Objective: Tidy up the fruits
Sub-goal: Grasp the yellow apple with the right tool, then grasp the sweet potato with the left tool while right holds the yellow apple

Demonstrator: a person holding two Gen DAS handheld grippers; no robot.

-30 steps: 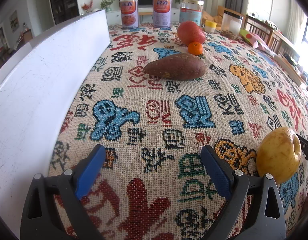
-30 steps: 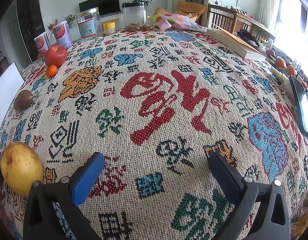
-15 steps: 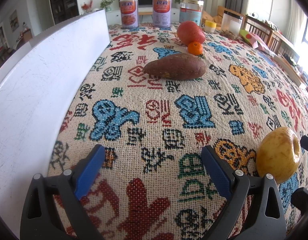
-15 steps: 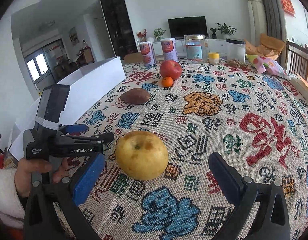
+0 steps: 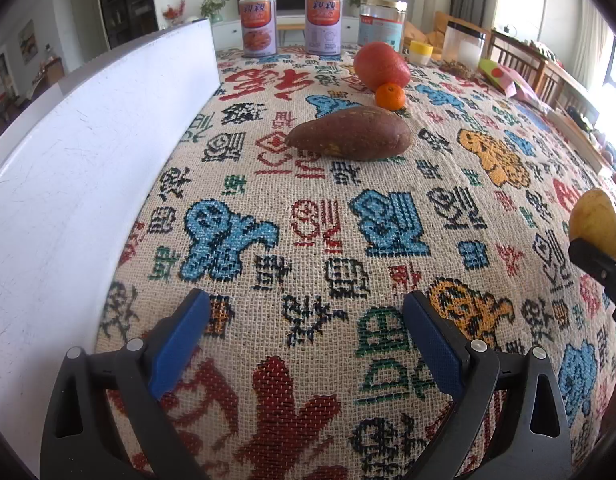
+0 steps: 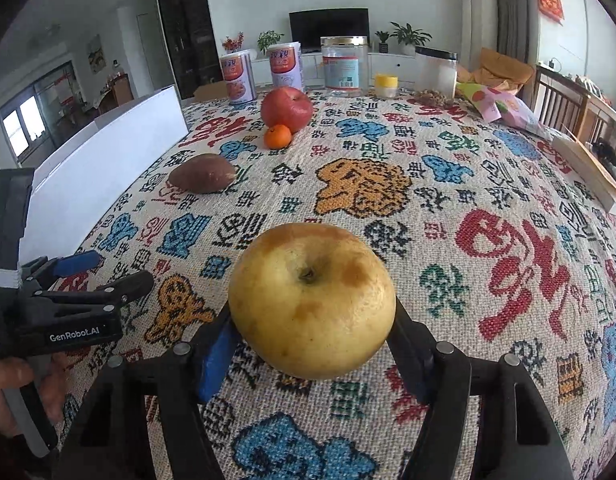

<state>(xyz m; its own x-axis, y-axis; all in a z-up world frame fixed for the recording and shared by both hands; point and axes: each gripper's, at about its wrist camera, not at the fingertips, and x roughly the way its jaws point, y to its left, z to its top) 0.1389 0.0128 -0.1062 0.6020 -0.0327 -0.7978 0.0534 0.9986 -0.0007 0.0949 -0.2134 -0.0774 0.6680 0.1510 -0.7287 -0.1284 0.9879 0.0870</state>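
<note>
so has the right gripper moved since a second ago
Yes. The right gripper has swung left across the patterned cloth: the yellow apple, then at the left edge, now sits between its closing jaws, and the red apple is now ahead.

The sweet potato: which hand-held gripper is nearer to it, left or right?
Left. The left hand-held gripper hangs open over the cloth directly short of the sweet potato. The right hand-held gripper, closing around the yellow apple, sits further off to the side.
</note>
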